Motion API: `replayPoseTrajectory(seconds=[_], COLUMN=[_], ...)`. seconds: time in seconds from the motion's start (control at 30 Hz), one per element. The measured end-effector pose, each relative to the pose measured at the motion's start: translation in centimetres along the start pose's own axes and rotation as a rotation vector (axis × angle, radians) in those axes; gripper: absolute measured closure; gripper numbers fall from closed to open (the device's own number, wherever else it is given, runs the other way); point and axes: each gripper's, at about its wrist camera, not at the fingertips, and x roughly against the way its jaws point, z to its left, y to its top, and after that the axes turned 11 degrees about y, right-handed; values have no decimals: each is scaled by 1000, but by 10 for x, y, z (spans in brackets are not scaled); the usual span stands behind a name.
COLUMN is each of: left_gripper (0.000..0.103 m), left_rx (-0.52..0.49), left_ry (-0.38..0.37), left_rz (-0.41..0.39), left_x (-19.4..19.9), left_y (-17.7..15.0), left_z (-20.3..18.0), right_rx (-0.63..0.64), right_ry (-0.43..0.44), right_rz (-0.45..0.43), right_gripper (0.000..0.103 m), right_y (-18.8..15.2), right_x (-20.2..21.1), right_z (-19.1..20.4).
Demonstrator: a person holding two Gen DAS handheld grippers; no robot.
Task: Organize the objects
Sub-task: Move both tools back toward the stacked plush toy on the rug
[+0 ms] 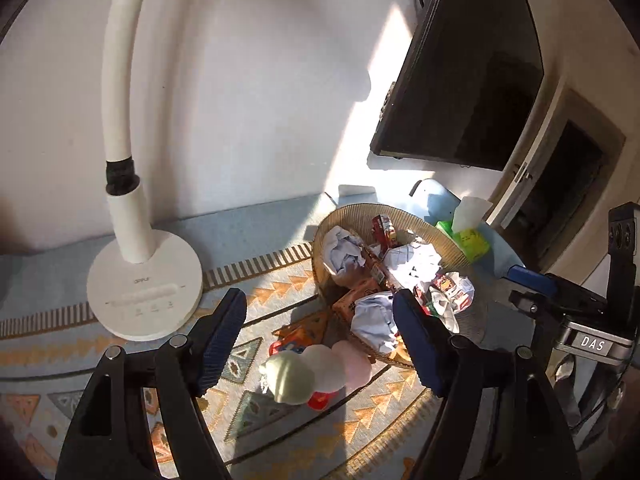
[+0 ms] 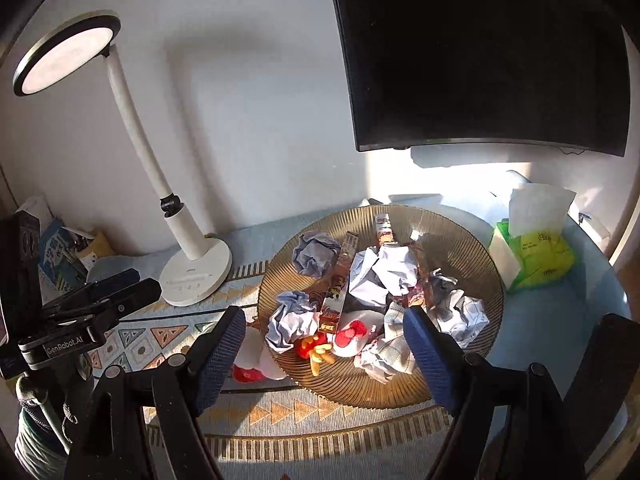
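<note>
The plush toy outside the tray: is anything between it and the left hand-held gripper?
Nothing visible blocks it. The plush toy lies on the patterned cloth beside the tray, just ahead of the open, empty left hand-held gripper.

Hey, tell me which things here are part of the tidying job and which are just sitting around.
Part of the job:
- woven basket
- crumpled paper balls
- snack boxes
- plush toy on the mat beside the basket
- red and white toy in the basket

Just lying about:
- desk lamp
- tissue pack
- dark screen
- patterned mat
</note>
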Motion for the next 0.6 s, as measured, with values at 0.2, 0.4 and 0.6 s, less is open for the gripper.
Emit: replayPoseTrajectory(seconds=[0.2, 0.4, 0.6], left_gripper=[25, 23, 22], left_rx=[53, -10, 50], left_ry=[428, 525, 563], left_rz=[-53, 21, 66], left_x=[44, 37, 31], left_y=[-85, -146, -161], left_z=[36, 45, 57], right_rx=[180, 163, 86], right_ry=[-61, -83, -115], right_rz=[-6, 106, 177], right_gripper=[14, 13, 13], right_y=[-74, -110, -119], right_x=[-15, -66, -98], right_z=[59, 60, 37])
